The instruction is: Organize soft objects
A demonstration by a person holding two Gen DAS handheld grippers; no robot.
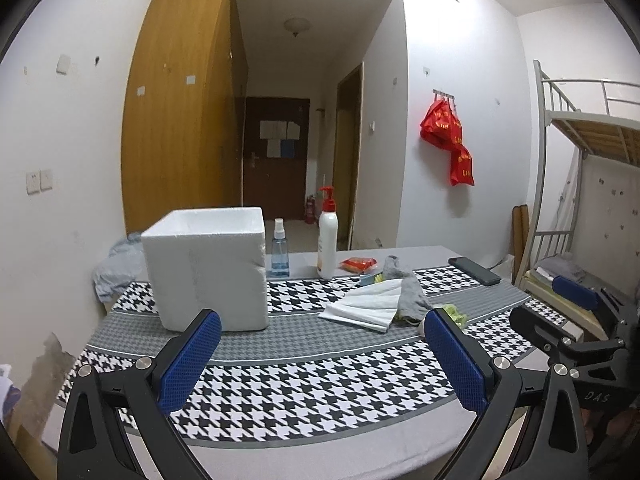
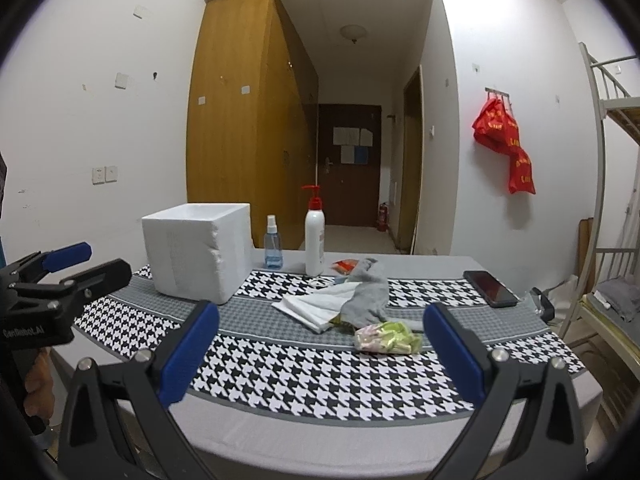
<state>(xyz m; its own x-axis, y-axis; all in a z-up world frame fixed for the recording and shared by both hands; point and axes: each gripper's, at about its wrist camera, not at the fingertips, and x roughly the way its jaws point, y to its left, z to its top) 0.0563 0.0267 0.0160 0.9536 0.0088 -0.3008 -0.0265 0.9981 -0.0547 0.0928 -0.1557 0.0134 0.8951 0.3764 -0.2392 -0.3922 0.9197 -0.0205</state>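
**Both grippers empty above the table**

While my left gripper and right gripper hang spread wide, holding nothing, the grey sock lies over the white cloth ahead, right of the foam box.

Blue spray bottle and white pump bottle are stood side by side at the far edge of the surface; black phone is laid flat at right; red bags are hung on wall hooks; bunk bed is seen at right
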